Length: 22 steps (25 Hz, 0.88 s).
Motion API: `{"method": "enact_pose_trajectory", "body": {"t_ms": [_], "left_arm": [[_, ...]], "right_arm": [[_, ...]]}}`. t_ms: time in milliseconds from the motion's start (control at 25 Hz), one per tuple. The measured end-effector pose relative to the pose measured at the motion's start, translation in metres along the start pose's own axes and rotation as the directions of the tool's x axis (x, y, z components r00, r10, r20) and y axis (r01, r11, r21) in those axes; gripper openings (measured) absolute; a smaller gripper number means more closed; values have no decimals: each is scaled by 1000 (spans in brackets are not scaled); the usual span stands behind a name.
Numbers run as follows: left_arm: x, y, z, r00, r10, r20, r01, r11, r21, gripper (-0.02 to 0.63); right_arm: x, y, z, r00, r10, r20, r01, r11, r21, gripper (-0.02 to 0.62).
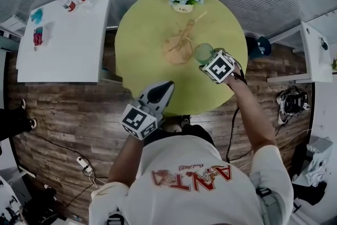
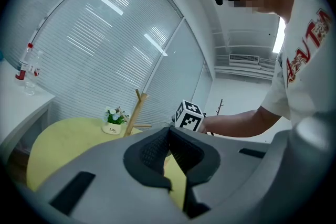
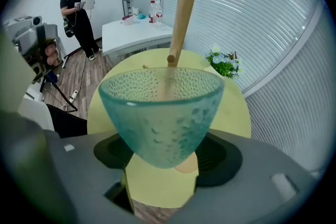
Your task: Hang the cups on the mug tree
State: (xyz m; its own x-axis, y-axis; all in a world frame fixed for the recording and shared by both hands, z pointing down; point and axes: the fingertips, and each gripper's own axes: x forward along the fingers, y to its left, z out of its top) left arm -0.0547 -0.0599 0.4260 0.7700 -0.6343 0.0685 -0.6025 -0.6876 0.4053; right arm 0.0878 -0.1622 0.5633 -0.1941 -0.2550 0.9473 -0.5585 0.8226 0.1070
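A wooden mug tree [image 1: 181, 42] stands on the round yellow-green table [image 1: 142, 34]; no cup shows on its pegs. My right gripper [image 1: 206, 58] is shut on a dimpled green glass cup [image 1: 202, 52] just right of the tree. In the right gripper view the cup [image 3: 160, 113] sits upright between the pads of the right gripper [image 3: 167, 152], with the tree's trunk [image 3: 181, 23] straight behind it. My left gripper [image 1: 160, 91] hovers over the table's near edge. In its own view the left gripper [image 2: 168, 136] is shut on nothing, and the tree [image 2: 135, 113] stands far ahead.
A small pot of flowers [image 1: 185, 0] stands at the table's far edge behind the tree. A white table [image 1: 66, 39] with bottles [image 1: 68, 0] is at the left. A person [image 3: 79, 8] stands on the wooden floor beyond it. Blinds line the back walls.
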Motion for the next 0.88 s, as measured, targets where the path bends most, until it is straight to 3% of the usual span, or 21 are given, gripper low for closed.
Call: {"method": "enact_pose_trajectory", "body": {"t_ms": [520, 880], "left_arm": [[-4, 7, 2, 1000, -6, 22, 6, 1000, -22, 9], [-9, 12, 1, 1000, 4, 23, -3, 1000, -27, 9]], "right_arm": [[-24, -2, 9, 1000, 19, -11, -20, 999, -37, 327], [-42, 1, 31, 996, 2, 89, -1, 1000, -12, 325]]}}
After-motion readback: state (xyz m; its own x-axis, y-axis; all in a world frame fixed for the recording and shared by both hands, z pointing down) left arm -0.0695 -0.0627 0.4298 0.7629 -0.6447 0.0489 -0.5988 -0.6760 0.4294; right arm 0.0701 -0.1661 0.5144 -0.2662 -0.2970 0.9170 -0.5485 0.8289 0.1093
